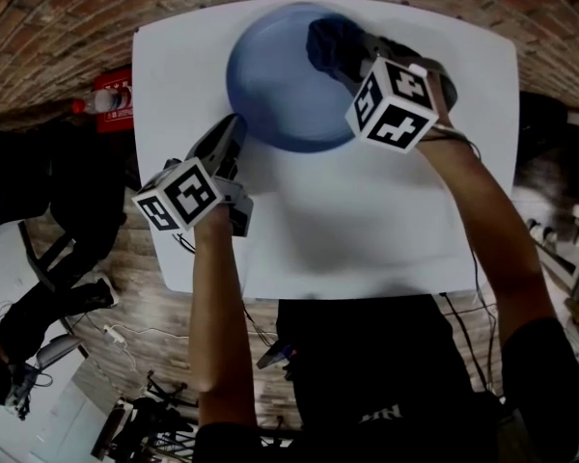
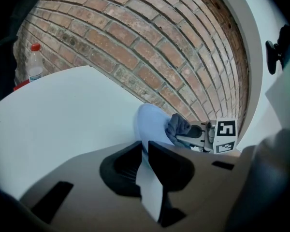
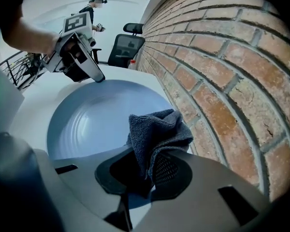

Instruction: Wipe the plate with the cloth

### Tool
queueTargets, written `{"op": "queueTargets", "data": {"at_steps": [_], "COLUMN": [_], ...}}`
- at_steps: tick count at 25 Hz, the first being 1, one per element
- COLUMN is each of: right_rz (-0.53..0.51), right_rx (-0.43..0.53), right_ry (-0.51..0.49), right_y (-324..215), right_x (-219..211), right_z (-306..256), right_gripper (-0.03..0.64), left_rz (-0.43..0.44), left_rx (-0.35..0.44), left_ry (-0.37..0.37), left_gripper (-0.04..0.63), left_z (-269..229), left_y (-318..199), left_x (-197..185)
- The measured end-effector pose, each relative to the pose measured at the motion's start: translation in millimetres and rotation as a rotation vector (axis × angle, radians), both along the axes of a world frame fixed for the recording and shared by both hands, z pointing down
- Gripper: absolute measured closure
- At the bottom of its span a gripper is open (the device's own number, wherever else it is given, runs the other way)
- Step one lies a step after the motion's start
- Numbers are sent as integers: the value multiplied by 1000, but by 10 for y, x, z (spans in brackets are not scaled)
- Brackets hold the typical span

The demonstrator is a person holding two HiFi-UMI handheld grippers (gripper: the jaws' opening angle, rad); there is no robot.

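Jaws of the right gripper [image 3: 147, 166] are clenched on a dark grey cloth [image 3: 157, 132]. The cloth bunches up between them and stands out past their tips. It sits over the right side of a round blue plate [image 1: 280, 95], close to the rim nearest the brick wall [image 3: 222, 71]. Whether the cloth presses on the plate's surface cannot be told.

The left gripper [image 1: 234, 123] meets the plate at its opposite, left edge. In the left gripper view its 2 jaws stand close together, with the plate's thin pale rim pinched between them.

The plate rests on a white table [image 1: 367, 220], toward the far edge, just beside the wall. Each gripper carries a cube with black and white square markers; the right one's cube [image 1: 394, 102] is over the plate's right rim in the head view. The person's left forearm [image 1: 217, 307] and right forearm [image 1: 487, 230] reach in from the near side of the table.

A clear plastic bottle [image 2: 35, 62] with a red cap stands upright past the table's left end, near the wall. A black office chair [image 3: 125, 45] shows beyond the table in the right gripper view.
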State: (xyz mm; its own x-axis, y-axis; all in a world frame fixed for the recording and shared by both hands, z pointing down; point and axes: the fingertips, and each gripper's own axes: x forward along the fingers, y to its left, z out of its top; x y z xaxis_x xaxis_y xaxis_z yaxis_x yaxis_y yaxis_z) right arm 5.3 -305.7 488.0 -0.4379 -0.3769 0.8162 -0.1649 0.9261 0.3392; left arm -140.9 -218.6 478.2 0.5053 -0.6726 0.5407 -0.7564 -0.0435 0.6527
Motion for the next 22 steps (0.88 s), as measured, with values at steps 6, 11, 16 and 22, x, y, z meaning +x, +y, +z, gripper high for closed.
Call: {"op": "queueTargets", "data": {"at_steps": [6,11,16,22], "right_rz": [25,79,88,66], "right_rx": [25,-18,-143,-367], "right_ry": [39,-62,-322,-434], "right_y": [-131,-154,217,721], "right_x": [210,145,-368,-1043], "right_z": [18,-51,-323,-255], "right_gripper": [541,541,541,541], "left_rz": [-1,-4,-20,-18], "left_rx": [-3,-6,-9,-12], "left_ry": [4,-14,-4,-9], "left_gripper": [551,551,551,552], "left_z": [11,1,-2,4], "left_y": [11,18,26,29], "left_x": [2,14,9,1]}}
